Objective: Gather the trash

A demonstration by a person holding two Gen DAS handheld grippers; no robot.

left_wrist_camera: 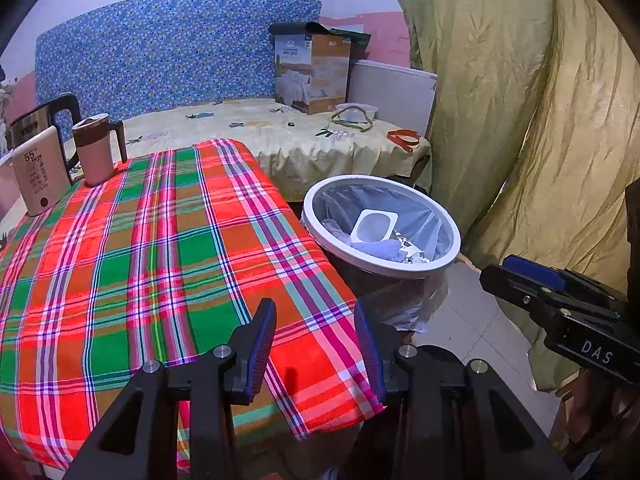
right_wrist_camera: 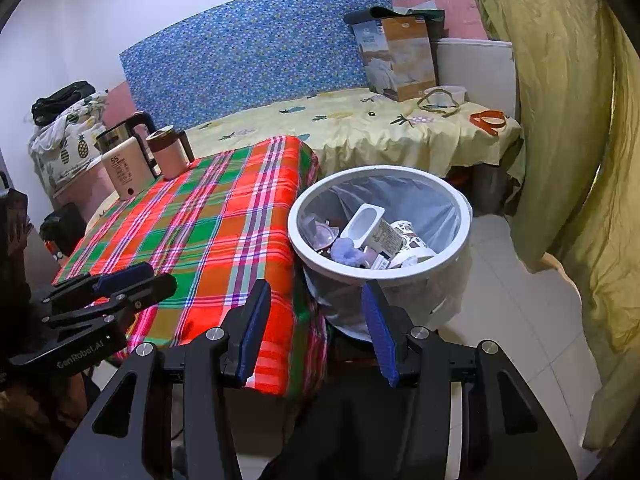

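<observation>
Though fingers (right_wrist_camera: pixel 256 320) gape, trash (right_wrist_camera: pixel 372 236) lies beyond.

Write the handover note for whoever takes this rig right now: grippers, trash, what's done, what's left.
Left gripper: open, empty, over the red-and-green plaid tablecloth.
Right gripper: open, empty, near the bin.
White round trash bin with clear liner: on the floor beside the table, holding a white plastic tub, a printed paper cup and crumpled scraps.
Done: that trash is binned; no trash visible on the cloth.
Left: nothing obvious; check the yellow bedspread.
</observation>
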